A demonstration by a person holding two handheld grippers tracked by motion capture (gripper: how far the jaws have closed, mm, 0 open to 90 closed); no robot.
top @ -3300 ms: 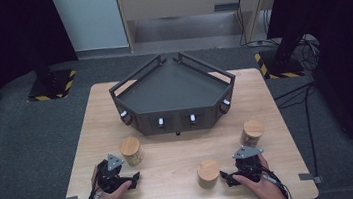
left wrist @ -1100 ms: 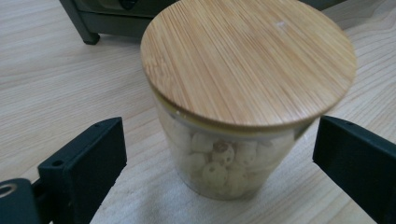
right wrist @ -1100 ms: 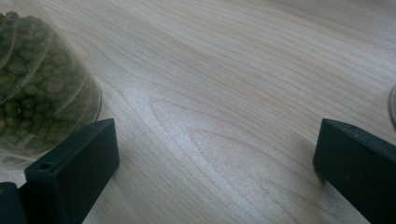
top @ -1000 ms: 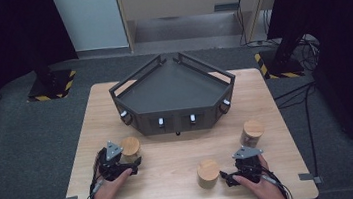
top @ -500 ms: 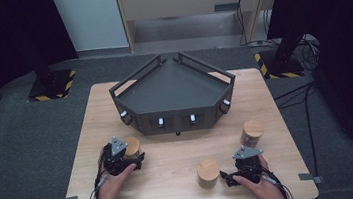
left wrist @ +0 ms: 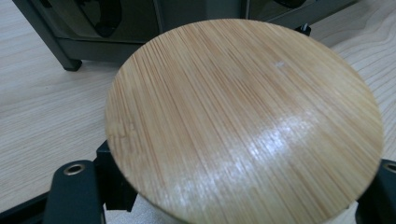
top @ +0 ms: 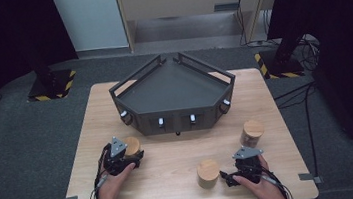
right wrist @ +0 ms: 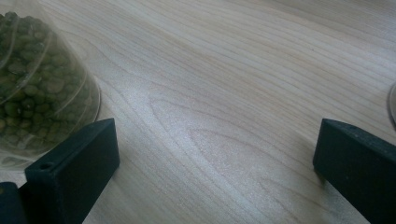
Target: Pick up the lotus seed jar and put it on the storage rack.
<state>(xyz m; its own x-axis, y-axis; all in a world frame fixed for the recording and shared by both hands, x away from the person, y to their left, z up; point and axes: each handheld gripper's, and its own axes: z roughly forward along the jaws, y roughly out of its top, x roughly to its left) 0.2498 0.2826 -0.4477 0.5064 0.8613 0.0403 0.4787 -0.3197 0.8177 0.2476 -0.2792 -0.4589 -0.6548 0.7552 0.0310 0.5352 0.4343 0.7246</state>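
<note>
Left hand-held gripper [top: 129,156] clamped on the bamboo-lidded jar [top: 131,146] — jaws just closed on it.
Jar sits on tabletop [top: 171,155] near the dark tray [top: 173,92]; right hand-held gripper [top: 226,178] jaws wide — nothing between.

A pale wood-grain desk [top: 173,180] carries a dark grey angular tray [top: 173,87] with small white knobs. Three jars have light bamboo lids with fine straight grain [left wrist: 243,121]. One clear jar [right wrist: 42,88] holds green beans. The fingers [right wrist: 70,172] are matte black.
</note>
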